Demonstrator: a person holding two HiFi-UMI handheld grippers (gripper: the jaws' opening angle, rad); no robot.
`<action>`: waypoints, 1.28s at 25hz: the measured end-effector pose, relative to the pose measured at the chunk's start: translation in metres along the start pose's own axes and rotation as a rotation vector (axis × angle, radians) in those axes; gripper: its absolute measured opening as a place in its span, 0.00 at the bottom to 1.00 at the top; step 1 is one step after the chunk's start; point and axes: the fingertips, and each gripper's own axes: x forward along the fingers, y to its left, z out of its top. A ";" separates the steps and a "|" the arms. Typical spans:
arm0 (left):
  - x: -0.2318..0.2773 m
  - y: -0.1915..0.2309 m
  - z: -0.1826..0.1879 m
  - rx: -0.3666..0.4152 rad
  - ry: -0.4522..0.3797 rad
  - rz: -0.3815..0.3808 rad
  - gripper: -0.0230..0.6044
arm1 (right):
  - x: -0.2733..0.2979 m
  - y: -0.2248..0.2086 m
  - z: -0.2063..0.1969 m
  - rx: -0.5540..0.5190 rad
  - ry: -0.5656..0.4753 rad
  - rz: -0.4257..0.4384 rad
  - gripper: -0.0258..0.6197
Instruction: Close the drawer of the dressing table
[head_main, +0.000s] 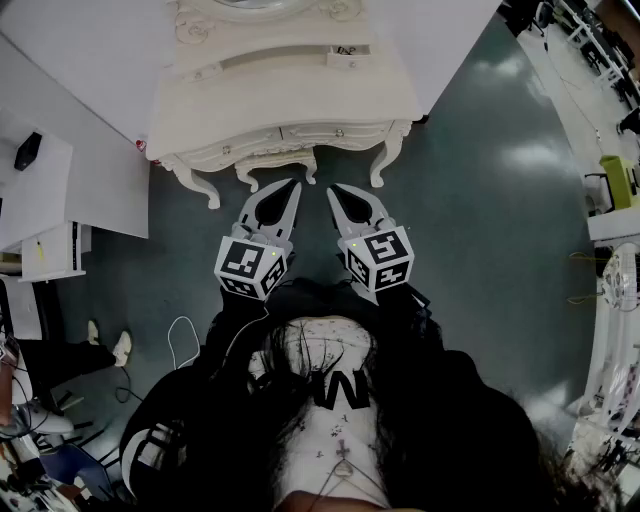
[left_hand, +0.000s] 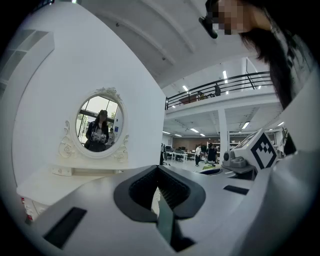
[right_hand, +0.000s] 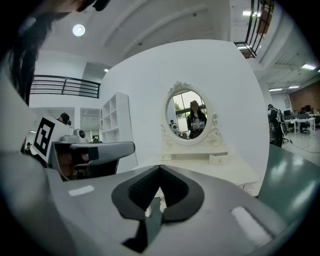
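Your left gripper (head_main: 292, 186) and right gripper (head_main: 334, 190) both have their fingers together, with nothing between them. The small cream drawer (head_main: 348, 58) of the white carved dressing table (head_main: 290, 100) sticks out, well ahead of the right fingertips. Keep them together and push its front squarely and slowly.

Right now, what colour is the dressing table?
Cream white; the dressing table shows best in the head view.

Bright overhead light — sharp frames, fisheye-bent at the edges.
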 end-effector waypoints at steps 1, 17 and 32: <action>-0.002 0.003 0.000 0.000 0.000 -0.001 0.03 | 0.002 0.002 0.000 0.000 0.000 -0.002 0.05; -0.029 0.031 0.000 0.003 -0.010 -0.040 0.03 | 0.019 0.029 -0.002 0.060 -0.045 -0.052 0.05; -0.003 0.047 -0.020 -0.050 0.038 -0.070 0.03 | 0.035 0.010 -0.026 0.118 0.026 -0.078 0.05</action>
